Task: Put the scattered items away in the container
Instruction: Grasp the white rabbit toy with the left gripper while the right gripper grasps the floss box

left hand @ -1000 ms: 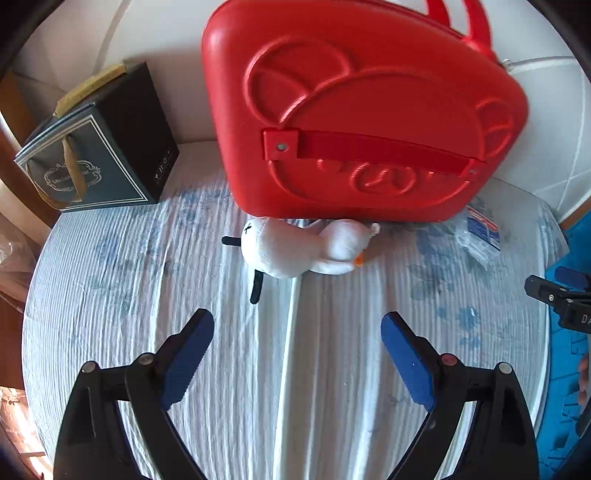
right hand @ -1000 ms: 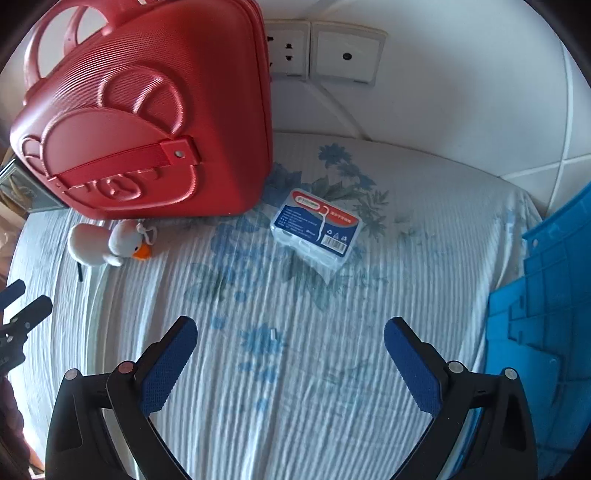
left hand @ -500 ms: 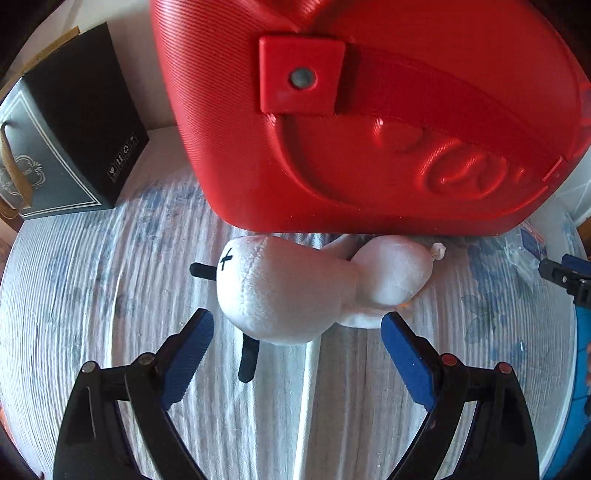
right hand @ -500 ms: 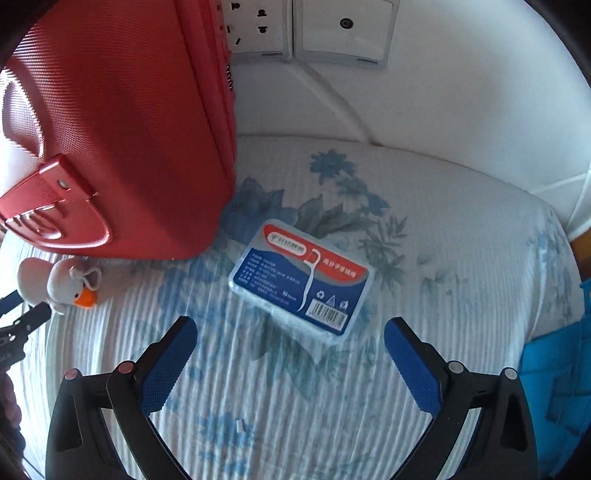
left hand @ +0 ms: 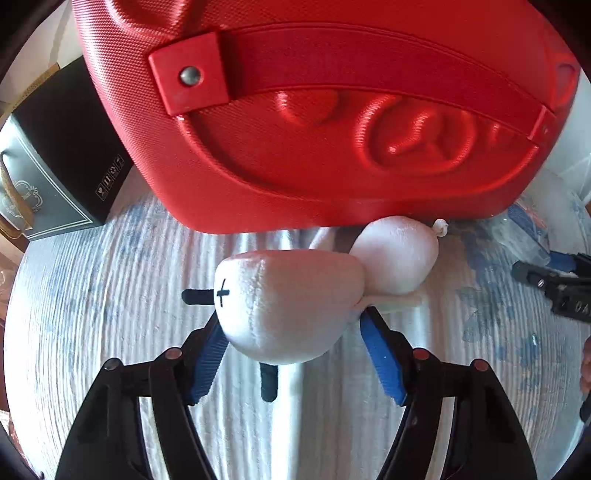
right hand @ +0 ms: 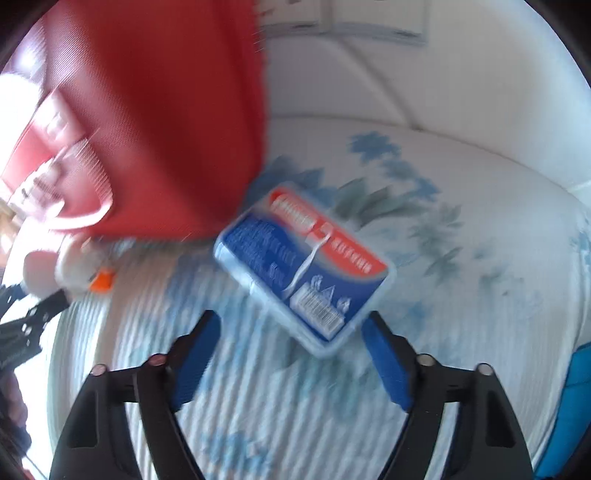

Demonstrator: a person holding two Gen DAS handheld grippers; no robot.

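A white plush duck (left hand: pixel 288 295) with an orange beak lies on the cloth against the foot of the red hard-shell case (left hand: pixel 314 129). My left gripper (left hand: pixel 291 319) is down over the duck's body. Its jaws are closing and its blue pads (left hand: pixel 207 354) stand at the body's two sides without squeezing it. In the right wrist view a flat blue-and-red box of floss picks (right hand: pixel 306 258) lies beside the case (right hand: pixel 166 129). My right gripper (right hand: pixel 291 314) straddles the box's near corner. Those jaws are closing too, with a gap on the left side.
A black gift bag (left hand: pixel 48 177) stands left of the case at the table's back. The white ribbed cloth with blue flowers (right hand: pixel 461 332) covers a round table. Something blue (right hand: pixel 576 387) sits at its right edge. Wall sockets (right hand: pixel 369 26) are behind.
Both grippers have come down close over their items, the left onto the duck and the right onto the floss box. Both pairs of jaws have narrowed. The right view is now blurred.
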